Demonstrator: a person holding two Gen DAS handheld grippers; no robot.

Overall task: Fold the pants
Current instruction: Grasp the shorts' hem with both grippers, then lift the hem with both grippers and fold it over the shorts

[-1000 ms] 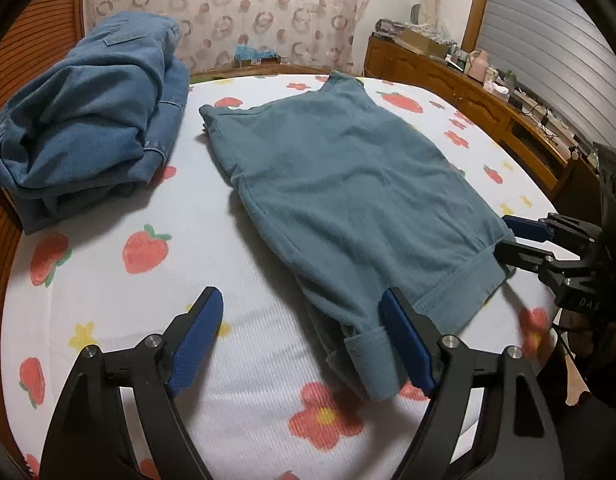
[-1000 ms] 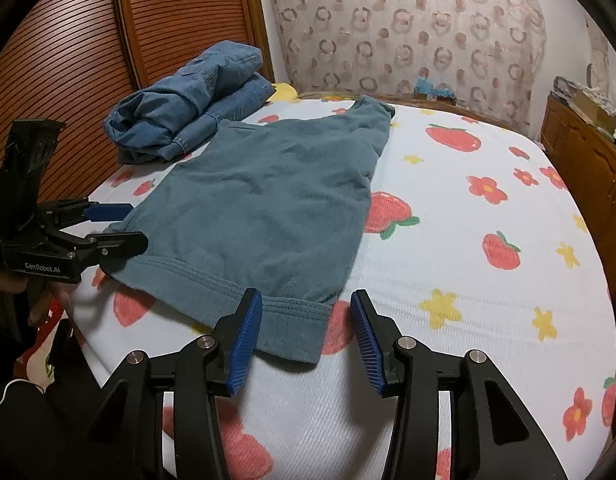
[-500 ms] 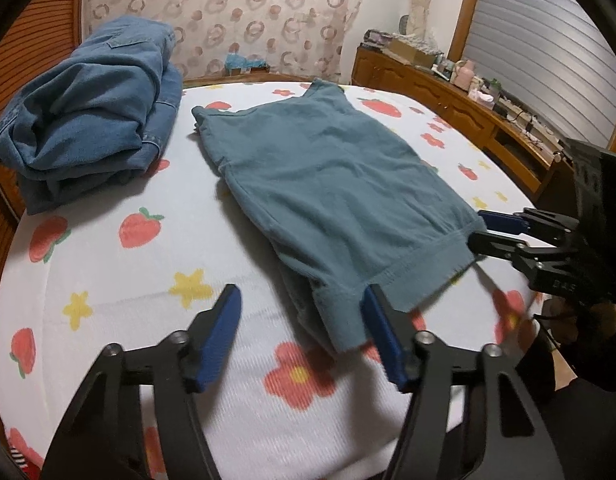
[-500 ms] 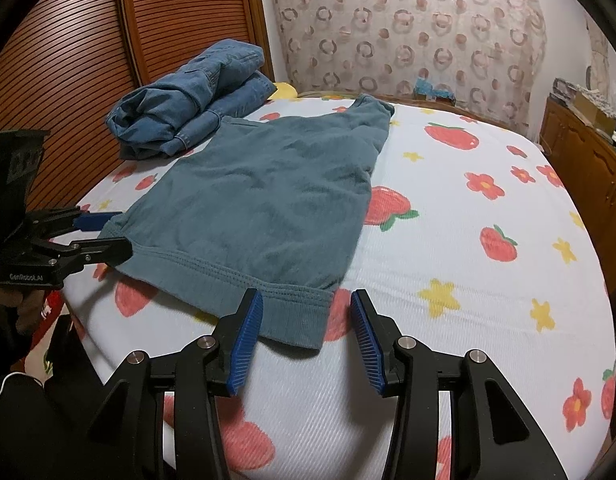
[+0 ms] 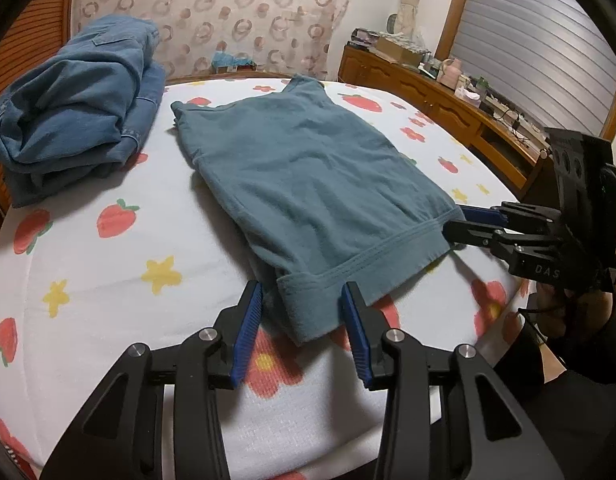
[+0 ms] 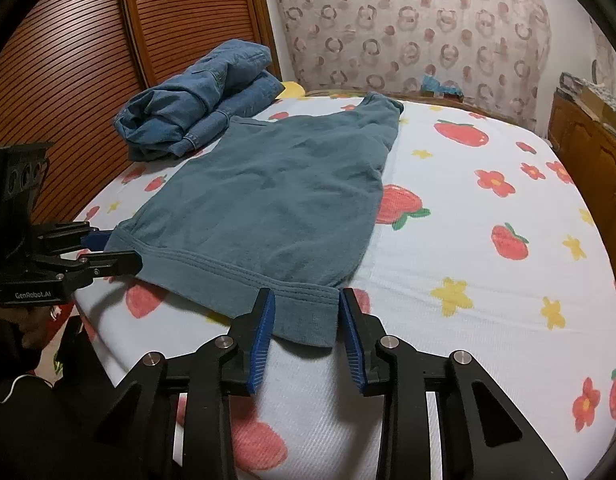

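Note:
Teal pants (image 5: 308,184) lie flat on the bed, waistband towards me; they also show in the right wrist view (image 6: 276,196). My left gripper (image 5: 304,312) is open, its blue pads either side of the waistband's left corner, not clamping it. My right gripper (image 6: 306,312) is open around the waistband's right corner in the same way. Each gripper shows in the other's view, the right one (image 5: 455,224) at the right and the left one (image 6: 120,248) at the left, both at the waistband ends.
A pile of folded blue jeans (image 5: 76,112) sits at the bed's far left, also in the right wrist view (image 6: 200,100). The strawberry-print sheet (image 5: 108,280) covers the bed. A wooden dresser (image 5: 447,100) runs along the right; a slatted wooden door (image 6: 68,80) stands left.
Both grippers have moved in onto the waistband corners and their jaws have narrowed, the left most. The pants have slid a little towards me.

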